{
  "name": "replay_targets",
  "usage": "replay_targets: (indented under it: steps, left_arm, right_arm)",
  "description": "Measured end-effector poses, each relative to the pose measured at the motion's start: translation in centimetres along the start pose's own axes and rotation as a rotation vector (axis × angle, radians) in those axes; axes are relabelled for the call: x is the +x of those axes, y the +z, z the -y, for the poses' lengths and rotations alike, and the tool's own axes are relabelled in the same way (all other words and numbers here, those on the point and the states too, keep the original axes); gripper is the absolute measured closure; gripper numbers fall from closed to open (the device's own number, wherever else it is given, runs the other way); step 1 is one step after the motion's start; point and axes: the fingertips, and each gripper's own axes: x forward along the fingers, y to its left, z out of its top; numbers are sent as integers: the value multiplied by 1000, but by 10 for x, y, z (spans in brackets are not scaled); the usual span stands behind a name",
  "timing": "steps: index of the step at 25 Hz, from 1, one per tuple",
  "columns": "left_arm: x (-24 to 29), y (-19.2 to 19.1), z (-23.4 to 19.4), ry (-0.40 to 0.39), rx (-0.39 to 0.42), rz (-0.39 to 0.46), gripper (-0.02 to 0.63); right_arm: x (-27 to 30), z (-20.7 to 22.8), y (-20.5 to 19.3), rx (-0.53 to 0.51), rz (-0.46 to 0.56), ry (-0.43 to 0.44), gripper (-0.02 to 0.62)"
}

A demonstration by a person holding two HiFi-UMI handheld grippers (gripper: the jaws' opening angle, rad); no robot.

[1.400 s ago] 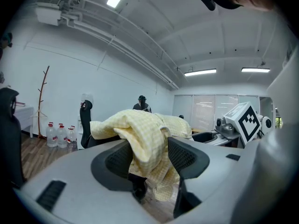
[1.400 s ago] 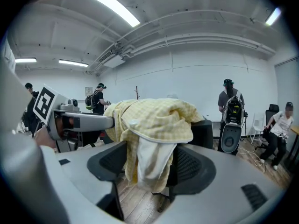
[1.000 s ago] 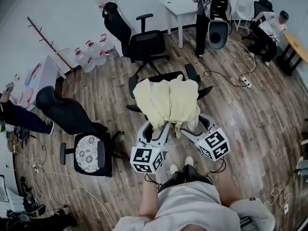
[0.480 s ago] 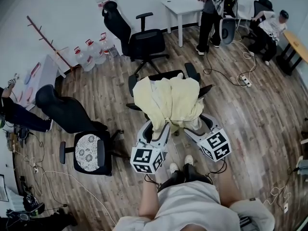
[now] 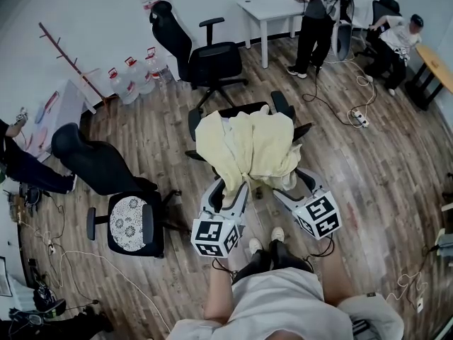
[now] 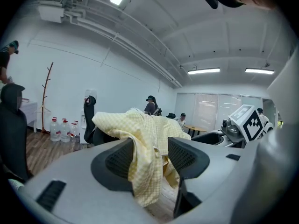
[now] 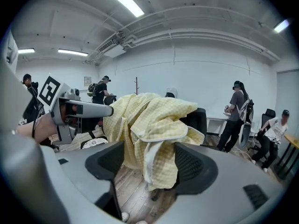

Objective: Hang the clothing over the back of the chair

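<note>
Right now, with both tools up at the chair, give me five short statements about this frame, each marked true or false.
1. The yellow checked garment is draped over the black chair in front of the person. True.
2. The left tool is clamped shut on the cloth. False: its jaws stand apart, with cloth hanging between them.
3. Cloth hangs between the jaws of the right tool. True.
4. The garment lies on the chair with the patterned seat. False: the patterned-seat chair stands apart, to the left in the head view, with no garment on it.
5. Water jugs stand on the floor near the wall. True.
</note>
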Motion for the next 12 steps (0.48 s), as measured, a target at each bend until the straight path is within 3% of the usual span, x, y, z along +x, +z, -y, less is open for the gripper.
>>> replay_targets:
  steps: [12]
  left_arm:
    - [-14, -11, 8, 82, -10, -5, 371]
  right_arm:
    - [-13, -5, -7, -14, 28, 52, 264]
